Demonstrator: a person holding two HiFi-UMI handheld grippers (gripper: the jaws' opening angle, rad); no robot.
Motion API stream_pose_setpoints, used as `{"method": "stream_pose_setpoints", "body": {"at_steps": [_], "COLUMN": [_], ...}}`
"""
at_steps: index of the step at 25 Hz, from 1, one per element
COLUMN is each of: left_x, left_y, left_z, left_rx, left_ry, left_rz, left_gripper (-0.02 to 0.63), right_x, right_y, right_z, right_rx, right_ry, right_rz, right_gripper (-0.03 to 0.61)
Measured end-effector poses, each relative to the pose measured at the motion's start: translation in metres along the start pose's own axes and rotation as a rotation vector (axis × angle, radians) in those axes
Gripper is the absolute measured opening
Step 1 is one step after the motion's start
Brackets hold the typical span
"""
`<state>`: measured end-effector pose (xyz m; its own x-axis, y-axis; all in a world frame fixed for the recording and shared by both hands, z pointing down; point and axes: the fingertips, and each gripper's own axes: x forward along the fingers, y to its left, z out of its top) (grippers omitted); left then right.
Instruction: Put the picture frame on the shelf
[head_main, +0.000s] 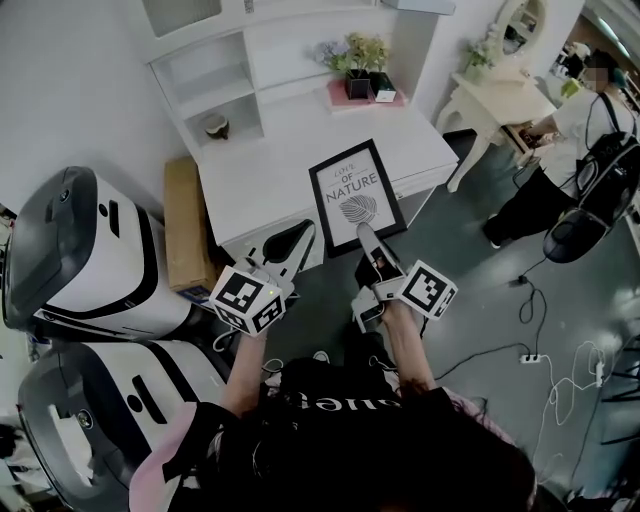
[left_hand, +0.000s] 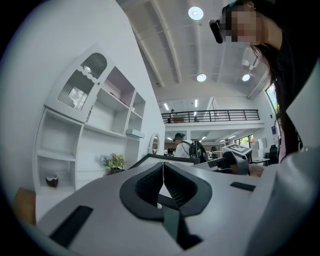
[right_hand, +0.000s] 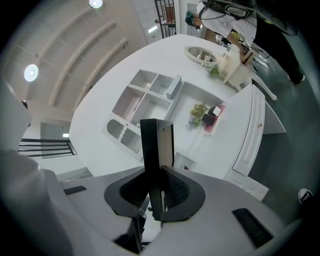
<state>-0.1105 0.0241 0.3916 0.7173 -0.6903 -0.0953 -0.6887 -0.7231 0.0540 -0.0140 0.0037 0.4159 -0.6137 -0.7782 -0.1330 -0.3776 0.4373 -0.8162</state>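
The right tongs (right_hand: 157, 172) are pinching the picture frame (head_main: 357, 195) by its lower edge; left tongs (left_hand: 162, 167) are sitting shut, empty. Risk: frame pivoting, striking the shelf (head_main: 215, 75).

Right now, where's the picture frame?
Head view, centre: the frame is clamped by its near edge in the right gripper, above the front of the desk.

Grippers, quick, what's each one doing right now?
Left gripper: closed, holding nothing.
Right gripper: closed on the picture frame's edge.
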Motion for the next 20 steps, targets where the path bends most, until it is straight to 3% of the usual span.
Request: {"method": "stream_pose_setpoints", "body": {"at_steps": [6, 20], "left_x": [0.041, 0.203], "left_y": [0.027, 0.1], "left_z": [-0.008, -0.01], "left_rx": [0.002, 0.01], "left_ry": [0.004, 0.007], "left_rz": [0.033, 0.166], "left_gripper": [0.017, 0.017], "right_x": [0.028, 0.116], "right_y": [-0.033, -0.131], "right_z": [0.027, 0.154], "right_rx": [0.024, 0.065], "right_ry": [0.024, 0.126], "right_rz": [0.002, 0.042], "right_gripper": [0.084, 0.084]}}
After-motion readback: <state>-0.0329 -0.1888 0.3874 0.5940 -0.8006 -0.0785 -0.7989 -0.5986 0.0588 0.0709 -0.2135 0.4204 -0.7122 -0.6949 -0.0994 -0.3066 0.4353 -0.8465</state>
